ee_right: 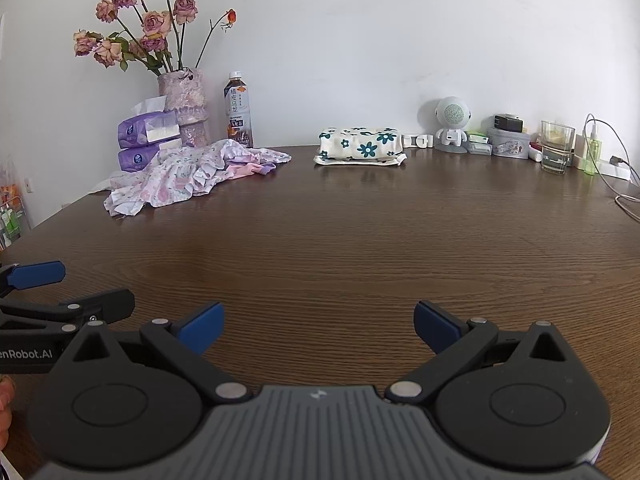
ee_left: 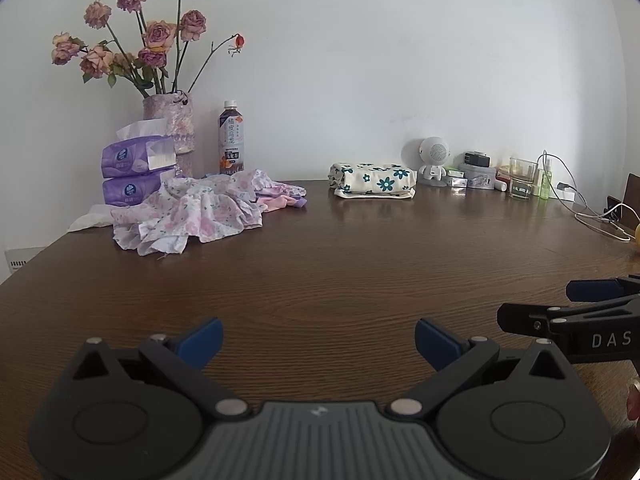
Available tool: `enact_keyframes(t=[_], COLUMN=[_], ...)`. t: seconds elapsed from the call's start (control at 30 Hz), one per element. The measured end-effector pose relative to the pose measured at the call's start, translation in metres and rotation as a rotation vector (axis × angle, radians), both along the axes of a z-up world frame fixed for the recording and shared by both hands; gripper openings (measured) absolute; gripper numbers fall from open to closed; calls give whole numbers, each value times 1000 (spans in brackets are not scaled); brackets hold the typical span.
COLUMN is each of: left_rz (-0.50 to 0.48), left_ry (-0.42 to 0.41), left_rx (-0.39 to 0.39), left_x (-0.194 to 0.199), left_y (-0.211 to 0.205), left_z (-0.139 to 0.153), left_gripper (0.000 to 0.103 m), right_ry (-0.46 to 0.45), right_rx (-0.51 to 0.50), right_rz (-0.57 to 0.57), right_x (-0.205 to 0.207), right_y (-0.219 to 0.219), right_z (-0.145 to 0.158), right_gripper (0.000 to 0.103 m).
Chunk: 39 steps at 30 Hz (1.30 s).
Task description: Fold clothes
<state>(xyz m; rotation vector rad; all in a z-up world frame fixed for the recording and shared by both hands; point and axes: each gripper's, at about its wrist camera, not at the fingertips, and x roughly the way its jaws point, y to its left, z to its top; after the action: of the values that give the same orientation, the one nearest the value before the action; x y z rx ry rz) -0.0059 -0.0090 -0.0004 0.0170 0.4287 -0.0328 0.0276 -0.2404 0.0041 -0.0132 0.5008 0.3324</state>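
Left gripper (ee_left: 319, 338): jaws spread wide, blue pads (ee_left: 202, 340) well apart, nothing between them, only bare wooden table (ee_left: 340, 264) beneath. Right gripper (ee_right: 319, 326): same state, released and empty, over bare wood. The two sit side by side; each shows in the other's view as a black arm with a blue tip, cut off at the frame edge. A sliver of a hand (ee_right: 5, 404) shows at the lower left edge of the right view, mostly cropped.

Crumpled floral garment (ee_left: 192, 210), pale with pink and lilac print, lies in a heap at the far left of the table, well apart from both grippers. A pink piece (ee_left: 280, 202) pokes out on its right; whether it is a separate item is hard to tell. Folded cloth with teal flowers (ee_left: 372, 180) rests far centre, near the wall.

Behind the heap: two stacked purple tissue packs (ee_left: 134, 172), partly hidden by fabric, a vase of dried roses (ee_left: 170, 120), a tea bottle (ee_left: 231, 138). Far right: a small white robot-shaped speaker (ee_left: 434, 158), a glass (ee_left: 522, 178), small boxes too blurred to identify, and cables (ee_left: 596, 220) running out of frame.
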Motion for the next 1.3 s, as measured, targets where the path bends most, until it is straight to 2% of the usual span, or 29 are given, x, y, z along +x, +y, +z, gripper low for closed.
enact_keyframes(t=[1.3], left_rz=[-4], left_ry=[14], left_rx=[-2], left_x=[1], left_y=[0], left_z=[0], left_gripper=[102], right_ry=[3], right_rx=[3], right_rz=[-6], right_x=[0], right_y=[2], right_z=[-1], right_gripper=[103])
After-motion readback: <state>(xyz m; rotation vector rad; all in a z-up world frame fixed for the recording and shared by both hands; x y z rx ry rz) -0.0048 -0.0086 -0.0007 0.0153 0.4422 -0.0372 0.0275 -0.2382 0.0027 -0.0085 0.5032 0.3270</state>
